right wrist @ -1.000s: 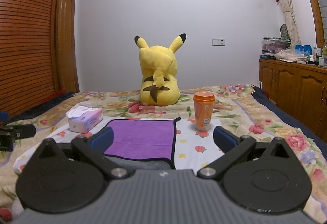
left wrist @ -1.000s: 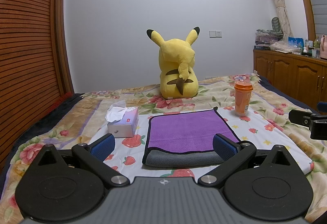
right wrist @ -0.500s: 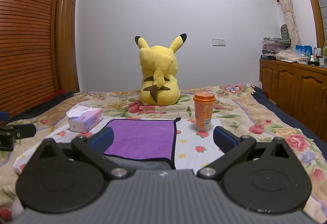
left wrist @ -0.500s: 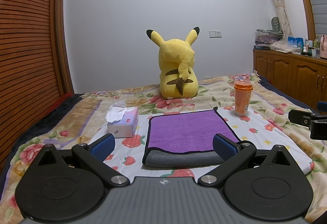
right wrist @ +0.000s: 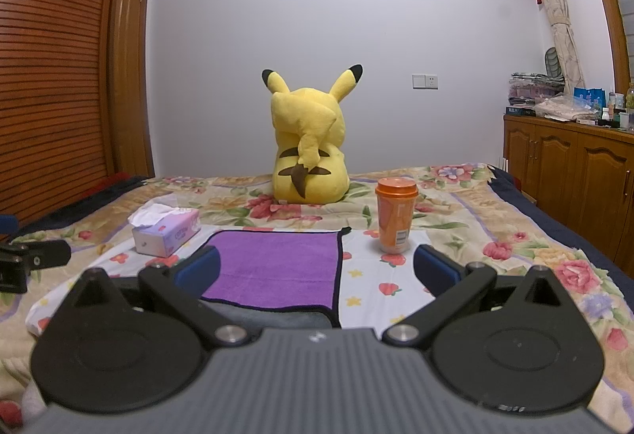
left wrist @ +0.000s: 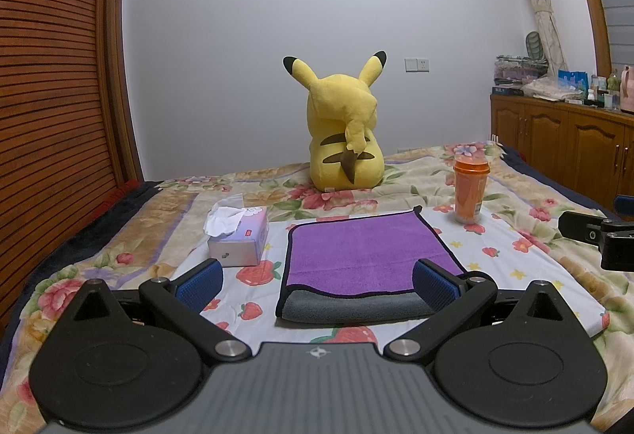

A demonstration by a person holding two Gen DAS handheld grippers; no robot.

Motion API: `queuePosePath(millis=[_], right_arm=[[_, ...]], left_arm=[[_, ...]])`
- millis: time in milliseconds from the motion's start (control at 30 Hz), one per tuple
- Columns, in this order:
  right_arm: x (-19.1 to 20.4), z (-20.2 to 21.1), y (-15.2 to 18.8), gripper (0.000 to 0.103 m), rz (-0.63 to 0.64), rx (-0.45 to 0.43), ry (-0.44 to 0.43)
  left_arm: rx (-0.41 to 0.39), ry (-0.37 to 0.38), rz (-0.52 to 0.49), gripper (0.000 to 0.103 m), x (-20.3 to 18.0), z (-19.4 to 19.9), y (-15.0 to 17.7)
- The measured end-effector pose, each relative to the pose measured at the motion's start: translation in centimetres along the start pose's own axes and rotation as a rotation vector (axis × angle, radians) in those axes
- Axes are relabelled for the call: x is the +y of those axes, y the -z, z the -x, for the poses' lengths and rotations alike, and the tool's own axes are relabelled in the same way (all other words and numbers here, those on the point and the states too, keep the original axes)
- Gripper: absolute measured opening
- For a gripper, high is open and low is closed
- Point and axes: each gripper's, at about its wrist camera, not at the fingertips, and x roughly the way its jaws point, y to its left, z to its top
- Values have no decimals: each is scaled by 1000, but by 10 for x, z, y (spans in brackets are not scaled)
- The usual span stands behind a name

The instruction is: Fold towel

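A purple towel (left wrist: 364,255) with a black border and a grey underside lies folded on the strawberry-print cloth on the bed; its grey folded edge faces me. It also shows in the right wrist view (right wrist: 277,267). My left gripper (left wrist: 317,285) is open and empty, hovering just in front of the towel's near edge. My right gripper (right wrist: 317,269) is open and empty, in front of the towel's right near corner. Neither touches the towel.
A tissue box (left wrist: 237,239) stands left of the towel. An orange cup (left wrist: 469,192) stands at its far right. A yellow plush toy (left wrist: 342,140) sits at the back of the bed. Wooden cabinets (left wrist: 574,144) line the right wall, a slatted wardrobe (left wrist: 51,97) the left.
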Motion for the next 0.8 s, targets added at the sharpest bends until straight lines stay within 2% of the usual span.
queuePosePath(millis=[800], right_arm=[[2, -1, -1, 103, 1, 0, 1]], left_arm=[[1, 1, -2, 103, 0, 0, 0]])
